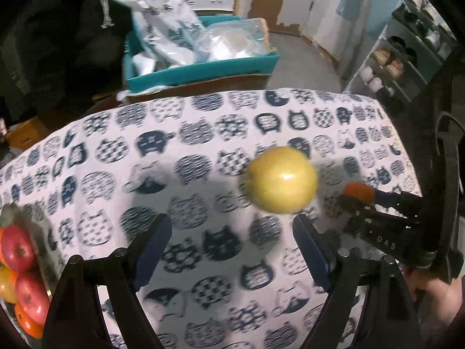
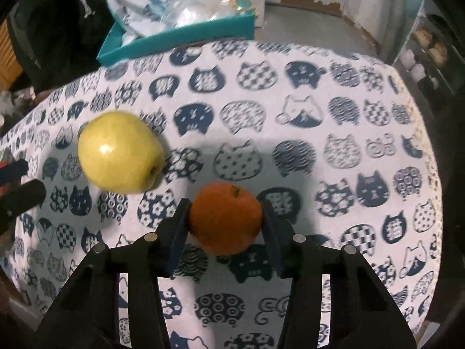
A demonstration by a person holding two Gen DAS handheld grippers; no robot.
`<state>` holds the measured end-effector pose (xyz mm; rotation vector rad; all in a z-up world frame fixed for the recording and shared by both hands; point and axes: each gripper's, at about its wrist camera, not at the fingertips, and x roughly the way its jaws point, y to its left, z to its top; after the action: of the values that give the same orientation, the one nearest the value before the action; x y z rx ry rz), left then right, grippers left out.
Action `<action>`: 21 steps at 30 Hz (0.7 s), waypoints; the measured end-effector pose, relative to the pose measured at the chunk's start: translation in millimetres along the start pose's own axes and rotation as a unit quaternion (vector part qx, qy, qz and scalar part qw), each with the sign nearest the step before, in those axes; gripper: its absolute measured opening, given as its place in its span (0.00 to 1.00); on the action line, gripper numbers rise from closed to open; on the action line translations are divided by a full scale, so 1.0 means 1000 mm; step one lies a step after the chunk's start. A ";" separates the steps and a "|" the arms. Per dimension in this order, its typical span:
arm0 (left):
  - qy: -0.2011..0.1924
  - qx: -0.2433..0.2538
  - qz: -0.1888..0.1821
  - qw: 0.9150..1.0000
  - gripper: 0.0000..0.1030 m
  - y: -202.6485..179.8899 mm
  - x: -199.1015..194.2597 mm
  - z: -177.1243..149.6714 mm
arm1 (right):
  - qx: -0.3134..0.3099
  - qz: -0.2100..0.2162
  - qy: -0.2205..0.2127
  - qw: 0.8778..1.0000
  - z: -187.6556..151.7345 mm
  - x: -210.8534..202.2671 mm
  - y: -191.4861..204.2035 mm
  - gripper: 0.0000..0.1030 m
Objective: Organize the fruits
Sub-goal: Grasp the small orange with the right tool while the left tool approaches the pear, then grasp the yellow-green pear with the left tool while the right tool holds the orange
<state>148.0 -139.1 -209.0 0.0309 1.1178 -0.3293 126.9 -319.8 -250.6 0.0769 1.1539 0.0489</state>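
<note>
Clamping the orange (image 2: 226, 218) from both sides, the right gripper (image 2: 225, 232) has it low against the cat-print cloth (image 2: 290, 58); the round skin could slip out if lifted fast. Left of it, near but apart, lies the yellow apple (image 2: 119, 151), just beyond the left gripper (image 1: 232, 250), whose jaws stand apart and empty. A careless pass could roll the apple away. Far left, red apples (image 1: 17, 250) sit piled.
</note>
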 end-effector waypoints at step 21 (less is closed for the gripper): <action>0.062 0.035 0.009 0.997 0.86 -0.049 0.077 0.028 | 0.056 -0.002 -0.008 0.998 -0.003 -0.005 -0.051 0.45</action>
<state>189.2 -210.2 -258.0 0.1253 1.2286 -0.3537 122.2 -371.3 -251.8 0.1742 1.1395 -0.0190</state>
